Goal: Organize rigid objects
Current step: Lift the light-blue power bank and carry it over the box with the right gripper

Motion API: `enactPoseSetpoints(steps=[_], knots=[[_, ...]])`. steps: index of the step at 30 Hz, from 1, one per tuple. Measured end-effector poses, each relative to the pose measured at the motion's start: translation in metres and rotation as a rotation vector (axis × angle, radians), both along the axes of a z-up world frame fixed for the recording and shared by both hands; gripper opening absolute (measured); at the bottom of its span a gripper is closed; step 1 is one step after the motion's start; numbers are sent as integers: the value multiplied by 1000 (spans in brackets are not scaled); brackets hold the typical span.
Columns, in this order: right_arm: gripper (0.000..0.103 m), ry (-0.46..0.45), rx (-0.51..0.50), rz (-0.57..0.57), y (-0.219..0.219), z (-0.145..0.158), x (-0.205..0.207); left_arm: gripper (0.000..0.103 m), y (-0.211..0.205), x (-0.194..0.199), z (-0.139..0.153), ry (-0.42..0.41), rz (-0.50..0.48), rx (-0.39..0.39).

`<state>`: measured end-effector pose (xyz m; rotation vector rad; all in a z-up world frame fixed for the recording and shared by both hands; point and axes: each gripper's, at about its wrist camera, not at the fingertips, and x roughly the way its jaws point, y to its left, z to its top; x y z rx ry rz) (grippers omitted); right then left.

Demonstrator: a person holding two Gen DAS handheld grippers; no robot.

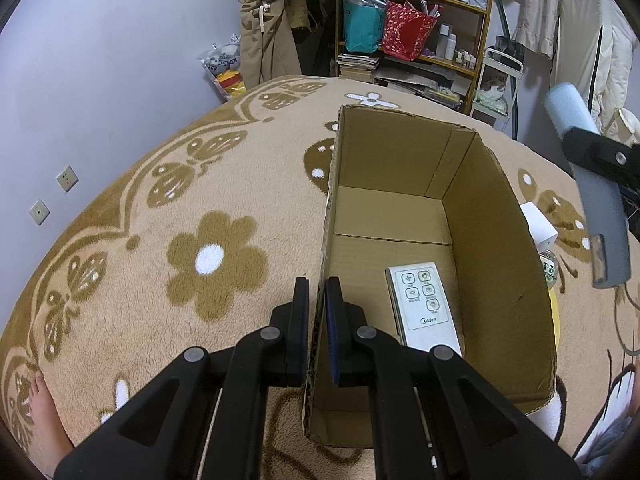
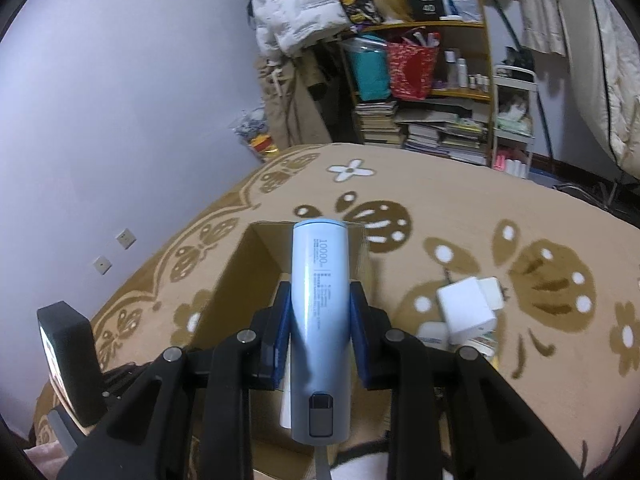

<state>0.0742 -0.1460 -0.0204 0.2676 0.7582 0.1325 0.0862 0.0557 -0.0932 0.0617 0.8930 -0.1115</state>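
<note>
An open cardboard box (image 1: 496, 240) lies on the patterned blanket, and a white remote control (image 1: 422, 304) rests flat on its floor. My left gripper (image 1: 318, 304) is shut on the box's left wall, one pad on each side of the cardboard. My right gripper (image 2: 320, 312) is shut on a light blue power bank (image 2: 318, 320), which it holds in the air above the box (image 2: 244, 276). In the left wrist view the power bank (image 1: 600, 216) hangs at the far right, above and to the right of the box.
A white charger cube (image 2: 466, 308) and small items lie on the blanket (image 1: 160, 208) right of the box. A cluttered wooden shelf (image 1: 420, 28) with books, bags and bottles stands behind the bed. A bare foot (image 1: 38, 404) shows at the lower left.
</note>
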Motion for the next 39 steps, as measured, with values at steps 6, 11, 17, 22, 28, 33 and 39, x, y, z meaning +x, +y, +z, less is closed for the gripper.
enactPoseSetpoints(steps=[6, 11, 17, 22, 28, 33, 39], knots=[[29, 30, -30, 47, 20, -13, 12, 7, 0, 0, 0, 0, 1, -2], [29, 56, 9, 76, 24, -28, 14, 7, 0, 0, -1, 2, 0, 5], [29, 104, 8, 96, 33, -48, 16, 7, 2, 1, -1, 7, 8, -3], [29, 145, 21, 87, 31, -66, 16, 7, 2, 0, -1, 7, 4, -2], [29, 152, 33, 84, 30, -69, 15, 7, 2, -1, -1, 8, 3, -1], [29, 158, 11, 85, 31, -68, 14, 7, 2, -1, 0, 7, -1, 0], [29, 172, -39, 90, 41, -69, 15, 8, 2, 0, 1, 8, -3, -1]])
